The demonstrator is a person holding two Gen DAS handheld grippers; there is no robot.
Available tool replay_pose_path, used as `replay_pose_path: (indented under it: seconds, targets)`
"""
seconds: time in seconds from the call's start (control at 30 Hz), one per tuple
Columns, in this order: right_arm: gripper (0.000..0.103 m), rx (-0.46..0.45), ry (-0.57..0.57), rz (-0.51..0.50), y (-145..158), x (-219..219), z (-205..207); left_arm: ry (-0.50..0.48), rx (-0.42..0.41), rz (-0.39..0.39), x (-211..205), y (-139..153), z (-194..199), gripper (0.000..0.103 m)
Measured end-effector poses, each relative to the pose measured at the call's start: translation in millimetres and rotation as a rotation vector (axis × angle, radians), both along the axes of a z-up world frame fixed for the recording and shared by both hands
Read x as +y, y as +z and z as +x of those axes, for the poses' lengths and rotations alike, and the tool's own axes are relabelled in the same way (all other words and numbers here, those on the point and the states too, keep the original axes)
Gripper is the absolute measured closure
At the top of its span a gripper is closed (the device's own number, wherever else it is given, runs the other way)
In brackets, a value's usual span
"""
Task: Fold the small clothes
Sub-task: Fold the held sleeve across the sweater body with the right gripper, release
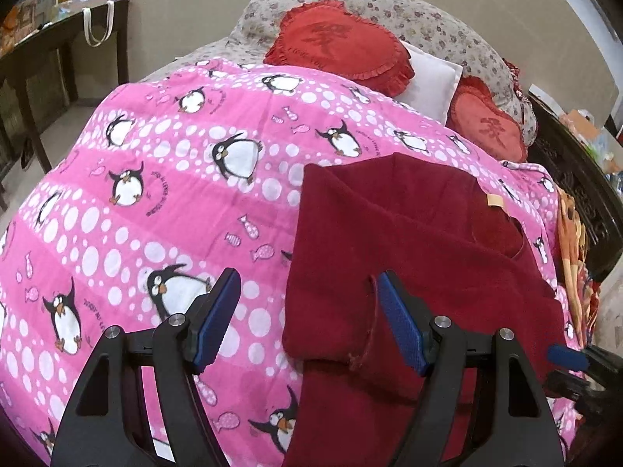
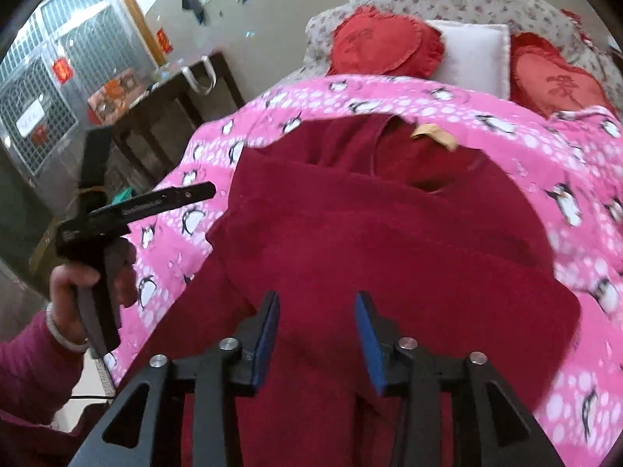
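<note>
From the left wrist, we see our left tool [image 1: 305, 321] spread wide and holding nothing, its blue pads [image 1: 216, 321] straddling the left edge of the dark red garment [image 1: 409, 241]. The garment lies on the pink penguin blanket [image 1: 155, 194] covering the bed, already partly doubled over, with a tan label [image 1: 495, 200] at the neck pointing toward the pillows. We judge the tool sits at that edge so it can pinch the fold line next. The tip of the right tool [image 1: 566, 356] peeks in at the far right, too little of it to read here.

From the right wrist, our right tool [image 2: 317, 336] is open at a moderate width, empty, hovering over the garment's lower middle [image 2: 389, 241]. This view adds what the other hides: the person's left hand [image 2: 78, 292] gripping the left tool's handle beside the bed, the full spread of the garment to its right edge, and the dark side bench [image 2: 175, 116] near the wall. The picture is slightly blurred, so fine creases are hard to tell.
</note>
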State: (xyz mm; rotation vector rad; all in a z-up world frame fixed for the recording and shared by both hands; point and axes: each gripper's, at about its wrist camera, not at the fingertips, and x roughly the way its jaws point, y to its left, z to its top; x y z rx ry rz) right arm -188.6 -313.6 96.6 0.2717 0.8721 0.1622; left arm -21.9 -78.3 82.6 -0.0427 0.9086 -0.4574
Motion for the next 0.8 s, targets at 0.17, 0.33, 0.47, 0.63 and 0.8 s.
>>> replay_pose_path:
  seconds: [0.17,0.33,0.47,0.63,0.8]
  targets:
    - [0.047,-0.051,-0.143,0.028,13.1,-38.5,-34.2,-0.053,-0.001,0.053,-20.2,-3.6,-2.1,0.03]
    - [0.033,-0.024,-0.305,0.07,-2.6,-80.7,-66.6,-0.111,0.012,0.134,-38.5,-20.1,-12.4,0.03]
    - [0.033,0.025,-0.396,0.076,-18.6,-103.6,-73.8,-0.135,0.032,0.156,-50.9,-28.8,-11.1,0.03]
    - [0.033,0.013,-0.429,0.105,-21.2,-114.3,-83.0,-0.129,0.007,0.189,-60.0,-30.3,-12.1,0.057]
    - [0.033,0.031,-0.49,0.091,-25.4,-125.7,-84.4,-0.13,-0.011,0.162,-55.8,-15.3,-14.0,0.089]
